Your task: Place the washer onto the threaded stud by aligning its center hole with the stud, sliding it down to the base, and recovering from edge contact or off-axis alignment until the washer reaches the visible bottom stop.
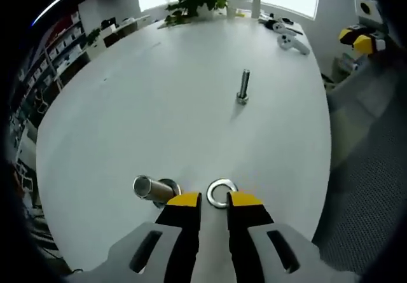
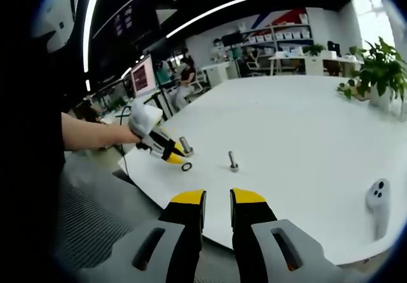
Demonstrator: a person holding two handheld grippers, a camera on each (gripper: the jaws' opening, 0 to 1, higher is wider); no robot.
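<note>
Nothing is mounted yet: the washer point(image 1: 221, 193) lies flat on the white surface point(image 1: 159, 105) just beyond my released left tongs point(image 1: 215, 200), well short of the upright threaded stud point(image 1: 243, 87), while my right tongs point(image 2: 217, 198) wait empty.

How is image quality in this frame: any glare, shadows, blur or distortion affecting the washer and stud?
Left gripper view: even daylight; the washer lies sharp just ahead of the left claw; the upright stud casts a faint shadow; fisheye bends the white table edge. Right gripper view: window glare top right, ceiling light strips curved by distortion; washer and stud small, soft.
</note>
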